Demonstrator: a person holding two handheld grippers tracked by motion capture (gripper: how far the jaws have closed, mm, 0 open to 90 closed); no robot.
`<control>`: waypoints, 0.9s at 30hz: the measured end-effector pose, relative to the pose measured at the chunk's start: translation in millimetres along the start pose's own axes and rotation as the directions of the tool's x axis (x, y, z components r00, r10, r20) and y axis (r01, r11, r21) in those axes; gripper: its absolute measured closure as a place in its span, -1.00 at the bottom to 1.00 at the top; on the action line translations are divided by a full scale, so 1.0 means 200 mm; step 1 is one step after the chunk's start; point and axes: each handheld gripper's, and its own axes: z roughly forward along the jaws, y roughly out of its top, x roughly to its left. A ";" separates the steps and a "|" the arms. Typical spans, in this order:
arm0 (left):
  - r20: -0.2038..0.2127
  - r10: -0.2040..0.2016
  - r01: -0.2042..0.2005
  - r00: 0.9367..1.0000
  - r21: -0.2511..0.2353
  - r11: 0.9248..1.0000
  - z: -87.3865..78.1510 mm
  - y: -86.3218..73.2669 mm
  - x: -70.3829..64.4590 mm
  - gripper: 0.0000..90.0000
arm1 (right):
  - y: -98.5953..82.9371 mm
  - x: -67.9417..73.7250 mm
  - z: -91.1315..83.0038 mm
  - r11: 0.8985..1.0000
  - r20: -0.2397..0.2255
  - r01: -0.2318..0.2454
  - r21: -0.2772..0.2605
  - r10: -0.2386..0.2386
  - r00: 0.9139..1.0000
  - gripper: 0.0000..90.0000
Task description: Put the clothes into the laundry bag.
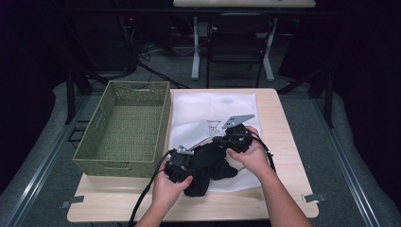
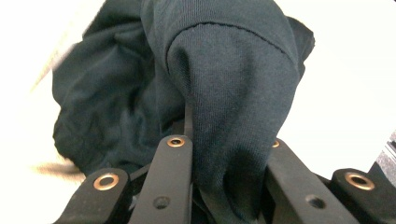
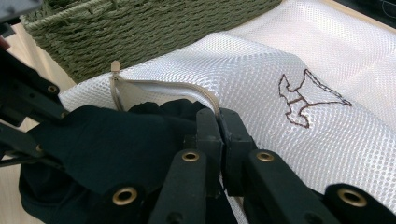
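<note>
**Stuffing the dark garment into the mesh bag**

Feeding the dark garment into the white mesh bag, my left gripper is clamped on a fold of it, while my right gripper pinches the bag's zipper edge. The mouth could slip free and collapse if I push hard, or cloth could snag on the zipper.

My right gripper view shows the opening; the high view shows the garment half outside, beside the green basket.
</note>
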 end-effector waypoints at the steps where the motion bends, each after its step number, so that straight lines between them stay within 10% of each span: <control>1: -0.002 -0.003 0.003 1.000 -0.003 1.000 0.00 0.01 0.00 0.83 | 0.00 0.00 0.00 1.000 -0.001 0.002 -0.001 -0.002 1.000 0.95; 20: -0.041 -0.033 0.034 0.999 0.016 0.999 0.13 0.16 0.07 0.81 | 0.00 0.01 0.00 1.000 -0.006 0.002 -0.001 -0.002 1.000 0.95; 27: -0.033 -0.044 0.044 0.998 0.006 0.999 0.11 0.14 0.07 0.39 | -0.01 0.00 0.00 1.000 -0.008 -0.005 -0.001 0.005 1.000 0.96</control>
